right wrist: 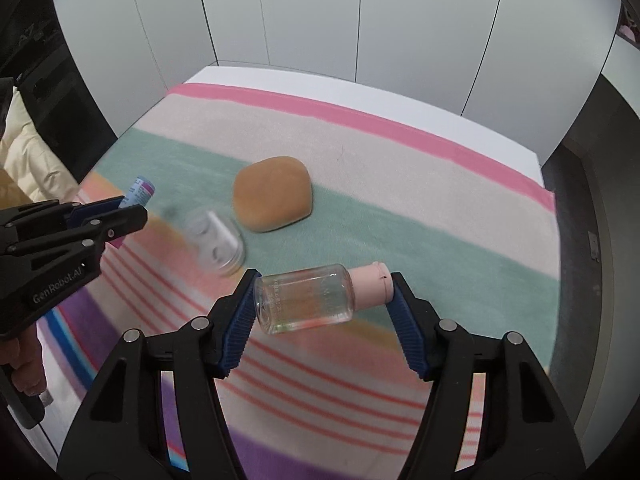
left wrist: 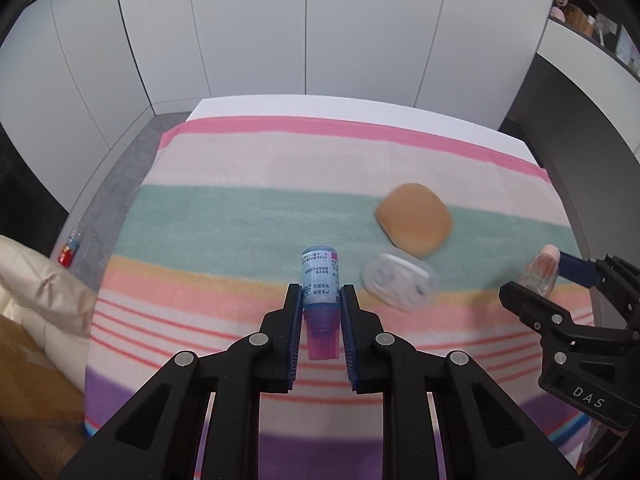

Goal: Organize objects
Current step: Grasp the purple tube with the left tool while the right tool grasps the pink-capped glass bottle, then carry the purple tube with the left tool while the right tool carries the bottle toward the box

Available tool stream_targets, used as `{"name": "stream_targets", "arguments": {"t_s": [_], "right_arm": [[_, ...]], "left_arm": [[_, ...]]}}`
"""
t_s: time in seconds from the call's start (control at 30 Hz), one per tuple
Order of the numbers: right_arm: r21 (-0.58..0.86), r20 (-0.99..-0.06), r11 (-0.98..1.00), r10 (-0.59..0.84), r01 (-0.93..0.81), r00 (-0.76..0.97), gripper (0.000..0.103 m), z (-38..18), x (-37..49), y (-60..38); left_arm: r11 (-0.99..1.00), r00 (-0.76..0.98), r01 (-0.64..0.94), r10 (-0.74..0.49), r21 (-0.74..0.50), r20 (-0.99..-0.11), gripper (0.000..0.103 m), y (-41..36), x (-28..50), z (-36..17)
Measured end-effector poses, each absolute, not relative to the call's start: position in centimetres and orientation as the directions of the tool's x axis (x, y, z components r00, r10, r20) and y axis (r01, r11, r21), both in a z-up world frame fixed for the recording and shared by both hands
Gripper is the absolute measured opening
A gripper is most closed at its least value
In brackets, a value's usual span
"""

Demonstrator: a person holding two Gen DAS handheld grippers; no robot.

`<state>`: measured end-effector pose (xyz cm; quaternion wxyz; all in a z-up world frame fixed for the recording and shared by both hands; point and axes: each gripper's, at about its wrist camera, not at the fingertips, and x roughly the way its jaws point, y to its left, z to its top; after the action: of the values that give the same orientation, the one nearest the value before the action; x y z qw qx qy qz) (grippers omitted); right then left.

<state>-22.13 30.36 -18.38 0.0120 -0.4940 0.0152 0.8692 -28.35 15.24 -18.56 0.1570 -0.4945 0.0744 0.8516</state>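
Observation:
My left gripper [left wrist: 320,294] is shut on a small blue-labelled bottle [left wrist: 319,274], whose purple cap points back toward the camera. It hangs above the striped blanket [left wrist: 240,216]. My right gripper [right wrist: 323,282] is shut on a clear bottle with a pink cap [right wrist: 308,300], held lengthwise, one pad on its base and one on the cap. A tan bun-shaped object [right wrist: 273,193] and a clear round container [right wrist: 216,240] lie on the blanket between the grippers. The left wrist view shows the right gripper [left wrist: 556,276] at the right edge; the right wrist view shows the left gripper [right wrist: 132,210] at the left.
The blanket covers a white table [left wrist: 360,106] that stands before white wall panels. A cream cushion [left wrist: 36,280] sits to the left, with a small red item [left wrist: 69,250] on the grey floor. A dark counter [left wrist: 580,120] runs along the right.

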Motion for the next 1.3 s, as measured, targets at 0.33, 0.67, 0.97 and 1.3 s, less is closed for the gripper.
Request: {"name": "stream_targets", "arguments": {"t_s": [0.33,0.67,0.97,1.3], "right_arm": [[0.048,-0.838,-0.997,-0.009,-0.058,-0.545,0.066,-13.2,-18.2,30.9],[0.031,-0.821,-0.999,-0.011,-0.026,-0.571,0.066,-7.1,-11.6,30.6],[0.013,-0.8,-0.999,0.012,-0.037,-0.6,0.066,-2.3,-6.4,30.8],[0.014,-0.791,-1.0,0.005,-0.025,-0.612,0.066,-2.4,-4.9,31.3]], "left_arm": [[-0.93,-0.475,-0.367,0.217,-0.032,-0.853,0.019,16.0,-22.5,-12.7],[-0.922,-0.512,-0.385,0.259,-0.051,-0.819,0.019,16.6,-16.8,-6.6],[-0.91,-0.557,-0.412,0.298,-0.054,-0.775,0.019,15.4,-11.4,-3.1],[-0.91,-0.568,-0.409,0.312,-0.068,-0.761,0.019,14.5,-11.5,-3.6]]}}
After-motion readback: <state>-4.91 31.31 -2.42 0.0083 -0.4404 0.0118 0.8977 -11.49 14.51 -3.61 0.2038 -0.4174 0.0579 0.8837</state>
